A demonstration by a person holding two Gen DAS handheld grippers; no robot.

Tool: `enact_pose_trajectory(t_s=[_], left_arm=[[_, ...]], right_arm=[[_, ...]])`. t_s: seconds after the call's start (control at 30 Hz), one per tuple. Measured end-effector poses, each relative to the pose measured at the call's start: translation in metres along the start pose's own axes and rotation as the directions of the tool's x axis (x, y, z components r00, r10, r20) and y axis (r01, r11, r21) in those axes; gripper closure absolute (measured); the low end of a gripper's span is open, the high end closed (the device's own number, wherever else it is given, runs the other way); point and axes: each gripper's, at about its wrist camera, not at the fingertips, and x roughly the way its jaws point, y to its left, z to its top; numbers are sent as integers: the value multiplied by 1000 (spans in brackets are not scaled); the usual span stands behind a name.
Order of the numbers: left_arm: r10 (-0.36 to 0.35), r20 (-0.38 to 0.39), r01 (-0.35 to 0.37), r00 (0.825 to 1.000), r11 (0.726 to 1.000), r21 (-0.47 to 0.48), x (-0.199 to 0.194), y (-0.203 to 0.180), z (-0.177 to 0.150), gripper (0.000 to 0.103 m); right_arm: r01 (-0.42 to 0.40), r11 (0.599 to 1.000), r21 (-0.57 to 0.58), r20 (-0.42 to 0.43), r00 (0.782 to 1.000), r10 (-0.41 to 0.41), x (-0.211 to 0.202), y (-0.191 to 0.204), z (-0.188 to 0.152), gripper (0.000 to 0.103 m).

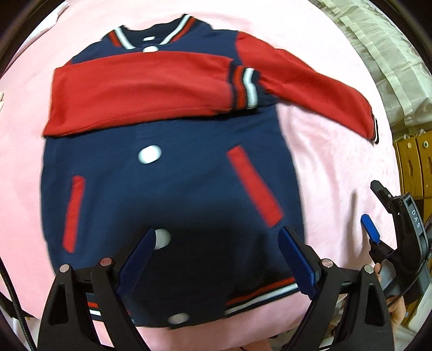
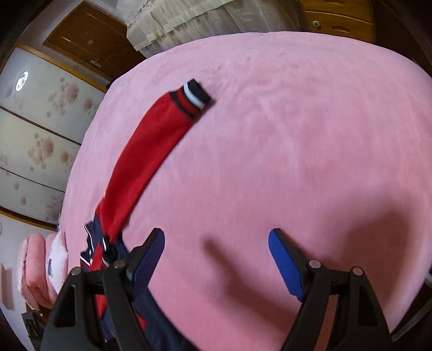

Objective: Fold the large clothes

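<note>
Hovering above the lower hem of the jacket (image 1: 172,194), the left gripper (image 1: 217,259) has its blue-padded fingers (image 1: 297,259) spread wide, with nothing between them. Beneath it the navy jacket lies flat, front up, on the pink blanket (image 1: 324,140) that covers the bed, its striped waistband nearest the camera and its collar farthest away. White snap buttons (image 1: 149,154) run up the middle, and red pocket trims (image 1: 255,186) slant on either side. Farther up, one red sleeve (image 1: 140,91) is folded across the chest, its striped cuff reaching the opposite side. The other red sleeve (image 1: 318,89) stretches outward over the blanket, away from the body.

At the right edge of the left wrist view, the right gripper (image 2: 216,259) hangs over bare blanket beside the jacket, its jaws likewise parted and empty. From its own camera, the outstretched sleeve runs diagonally away to its striped cuff (image 2: 194,98). Beyond the bed stand a pale curtain (image 2: 189,19), a wooden door (image 2: 89,35) and wooden drawers (image 1: 413,164).
</note>
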Motion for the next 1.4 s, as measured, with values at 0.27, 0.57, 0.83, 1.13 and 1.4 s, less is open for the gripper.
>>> enact_pose_trajectory(t_s=[0.27,0.57,0.83,1.13,1.4], left_arm=[[-3,6,3,1000,997,-83,20,-62,37,12],[-13,-25,10,1000,992,-126,53,-110,78,12],[-8,-9,6,1000,988,-154,38,-87,89,12],[67,83,-55,994,988,-143,10,-52,98,12],[99,165,-90,981,994,-62,-23,15,102,12]], right_arm=[[-63,984,-164,17,998,67,32,16,73,24],[-230,973,11,-46,972,230,76,11,128,87],[-229,973,33,25,973,228,60,11,124,95],[-197,974,-110,109,972,209,17,59,123,95],[-215,930,-298,235,928,290,-48,133,84,95]])
